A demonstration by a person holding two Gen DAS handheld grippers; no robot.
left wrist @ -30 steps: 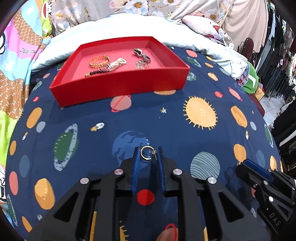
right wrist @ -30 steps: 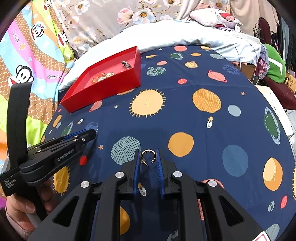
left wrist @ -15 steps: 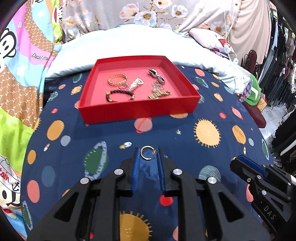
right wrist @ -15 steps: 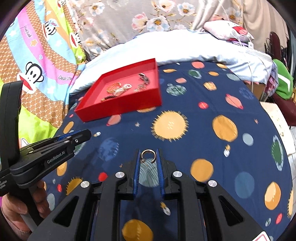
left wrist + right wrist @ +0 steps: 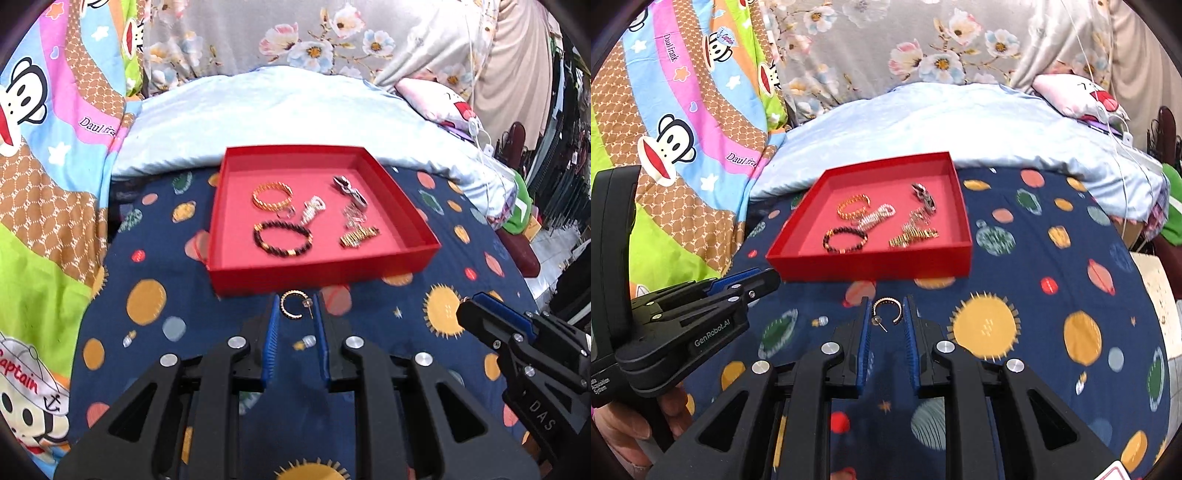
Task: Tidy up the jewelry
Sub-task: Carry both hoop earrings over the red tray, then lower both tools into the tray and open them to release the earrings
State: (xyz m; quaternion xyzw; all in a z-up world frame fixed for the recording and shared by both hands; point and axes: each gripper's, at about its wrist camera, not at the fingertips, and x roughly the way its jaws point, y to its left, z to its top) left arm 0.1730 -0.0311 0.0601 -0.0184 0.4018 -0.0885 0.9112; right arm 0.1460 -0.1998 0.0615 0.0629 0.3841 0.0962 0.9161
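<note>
A red tray [image 5: 314, 275] [image 5: 871, 264] lies on the planet-print cloth and holds several pieces: a gold bracelet [image 5: 272, 196], a dark bead bracelet [image 5: 282, 238], a silver piece [image 5: 313, 208] and a gold clip [image 5: 359, 236]. My left gripper [image 5: 296, 306] is shut on a gold hoop earring [image 5: 291, 304], held just short of the tray's near wall. My right gripper [image 5: 885, 310] is shut on a matching hoop earring [image 5: 888, 308], also in front of the tray. Each gripper shows in the other's view.
A pale blue pillow [image 5: 280, 114] lies behind the tray. A colourful monkey-print blanket [image 5: 44, 147] is on the left. Clothes and clutter [image 5: 546, 177] stand at the right edge of the bed.
Both grippers have moved forward toward the red tray with their earrings held; the tray now looks much closer and its contents are in full view.
</note>
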